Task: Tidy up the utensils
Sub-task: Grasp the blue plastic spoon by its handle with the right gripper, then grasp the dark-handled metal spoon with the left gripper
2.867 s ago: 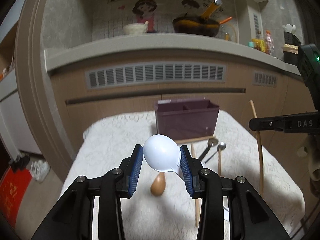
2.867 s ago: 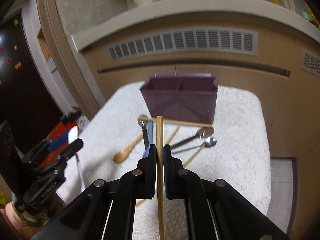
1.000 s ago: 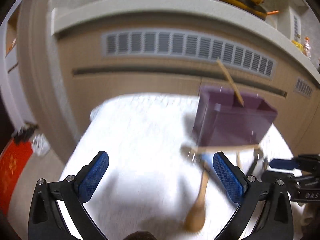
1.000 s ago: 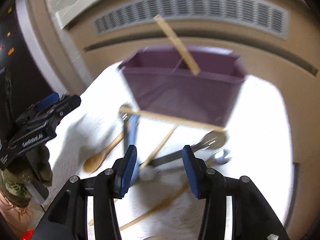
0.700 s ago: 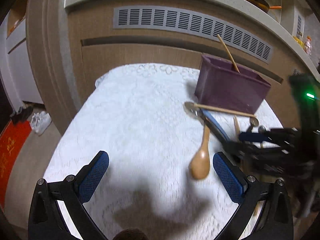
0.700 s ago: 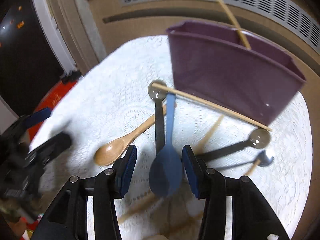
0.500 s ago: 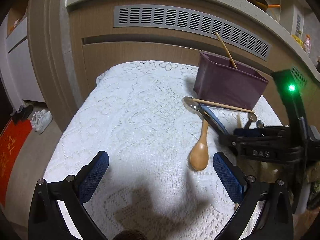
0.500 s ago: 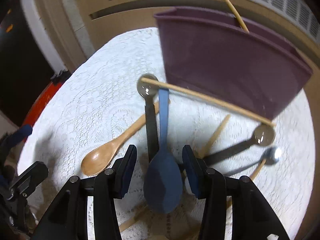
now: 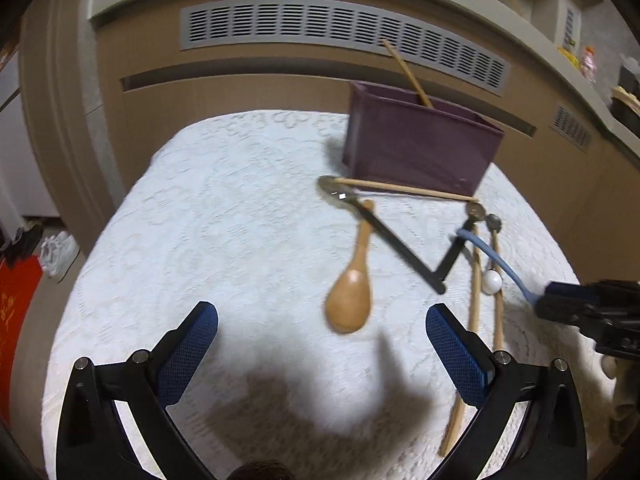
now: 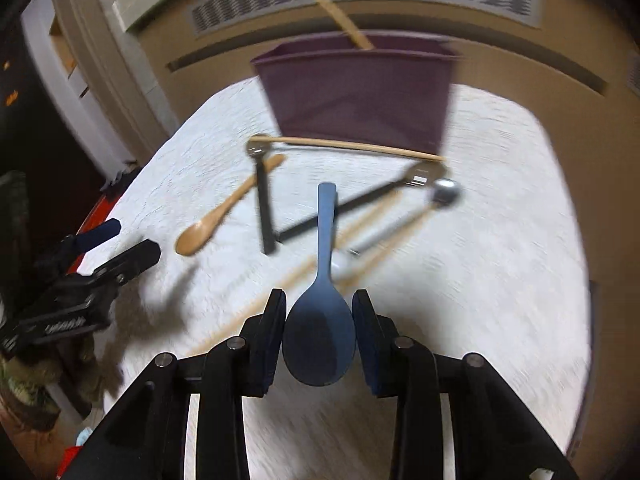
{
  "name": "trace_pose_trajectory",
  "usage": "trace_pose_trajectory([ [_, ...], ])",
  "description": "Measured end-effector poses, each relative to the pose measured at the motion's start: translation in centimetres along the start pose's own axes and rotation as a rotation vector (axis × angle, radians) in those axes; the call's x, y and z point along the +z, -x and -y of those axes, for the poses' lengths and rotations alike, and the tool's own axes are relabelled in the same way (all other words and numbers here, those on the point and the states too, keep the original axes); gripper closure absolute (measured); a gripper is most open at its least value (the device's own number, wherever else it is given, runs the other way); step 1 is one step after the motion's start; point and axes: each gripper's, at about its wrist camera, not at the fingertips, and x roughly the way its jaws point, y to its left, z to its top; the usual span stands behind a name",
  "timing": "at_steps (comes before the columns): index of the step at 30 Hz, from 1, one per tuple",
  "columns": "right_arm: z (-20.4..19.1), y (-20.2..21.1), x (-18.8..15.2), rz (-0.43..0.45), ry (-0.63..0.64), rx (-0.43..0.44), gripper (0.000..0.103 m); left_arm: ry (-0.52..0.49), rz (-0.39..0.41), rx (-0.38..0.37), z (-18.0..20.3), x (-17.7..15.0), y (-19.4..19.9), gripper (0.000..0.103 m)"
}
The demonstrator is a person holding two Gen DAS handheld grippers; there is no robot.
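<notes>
My right gripper [image 10: 319, 336] is shut on the bowl of a blue spoon [image 10: 320, 332], lifted above the cloth with its handle pointing away; it also shows in the left wrist view [image 9: 496, 256]. My left gripper [image 9: 322, 344] is wide open and empty, just short of a wooden spoon [image 9: 350, 292] lying on the white lace cloth. A purple utensil box [image 9: 416, 148] stands at the back with one wooden chopstick [image 9: 406, 72] leaning in it. Two black-handled metal spoons [image 9: 396, 240], a small white-ended spoon [image 9: 491, 280] and loose chopsticks [image 9: 474, 292] lie in front of the box.
The table [image 9: 200, 220] with its lace cloth stands against a brown counter front with vent grilles [image 9: 340, 32]. Another chopstick [image 9: 404, 189] lies along the box's foot. The floor, shoes and a red mat [image 9: 16, 304] are off the left edge.
The right gripper has closed on the blue spoon's bowl and lifted it off the pile. The left gripper stays open and has come lower, closer to the wooden spoon.
</notes>
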Motion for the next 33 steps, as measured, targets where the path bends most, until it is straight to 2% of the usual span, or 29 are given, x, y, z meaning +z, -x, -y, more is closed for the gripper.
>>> trace_pose_trajectory([
  [4, 1.8, 1.4, -2.3, 0.005, -0.07, -0.007, 0.071, 0.04, -0.039, -0.123, 0.5, 1.9, -2.0, 0.001],
  [5, 2.1, 1.6, -2.9, 0.012, -0.081, -0.021, 0.071, 0.055, -0.053, -0.126, 0.5, 2.6, -2.7, 0.002],
  [7, 2.3, 1.9, -3.6, 0.02, -0.088, -0.035, 0.071, 0.066, -0.073, -0.08, 0.6, 4.0, -3.9, 0.015],
  [8, 2.4, 1.9, -3.9, 0.024, -0.096, -0.035, 0.071, 0.079, -0.089, -0.024, 0.6, 5.0, -4.9, 0.033],
  [9, 2.4, 1.8, -4.0, 0.025, -0.101, -0.033, 0.071, 0.093, -0.109, 0.011, 0.5, 5.6, -5.6, 0.041],
  [12, 2.0, 1.4, -4.5, 0.029, -0.095, -0.038, 0.071, 0.138, -0.169, 0.039, 0.6, 7.1, -8.3, 0.041],
  [17, 1.0, 0.8, -4.6, 0.034, -0.051, -0.05, 0.071, 0.134, -0.183, 0.094, 1.8, 8.8, -11.1, 0.041],
  [21, 0.5, 1.0, -4.8, 0.04, -0.027, -0.06, 0.071, 0.145, -0.238, 0.13, 2.3, 9.3, -13.4, 0.041],
  [23, 0.4, 1.0, -4.7, 0.042, -0.024, -0.064, 0.071, 0.154, -0.232, 0.135, 2.2, 9.5, -13.7, 0.041],
  [25, 0.4, 1.1, -4.7, 0.044, -0.023, -0.065, 0.07, 0.159, -0.227, 0.124, 2.0, 9.5, -13.7, 0.049],
  [26, 0.4, 1.1, -4.7, 0.045, -0.022, -0.067, 0.07, 0.155, -0.217, 0.112, 1.8, 9.4, -13.3, 0.065],
  [28, 0.5, 1.1, -4.7, 0.045, -0.023, -0.07, 0.07, 0.157, -0.208, 0.091, 1.4, 9.1, -12.8, 0.077],
  [29, 0.4, 1.1, -4.7, 0.045, -0.024, -0.069, 0.07, 0.163, -0.208, 0.067, 1.1, 8.8, -12.4, 0.086],
  [30, 0.4, 1.1, -4.8, 0.044, -0.027, -0.068, 0.07, 0.165, -0.206, 0.046, 0.8, 8.3, -11.8, 0.091],
  [33, 0.3, 1.1, -4.7, 0.041, -0.031, -0.064, 0.07, 0.149, -0.18, 0.025, 0.4, 7.0, -9.9, 0.091],
])
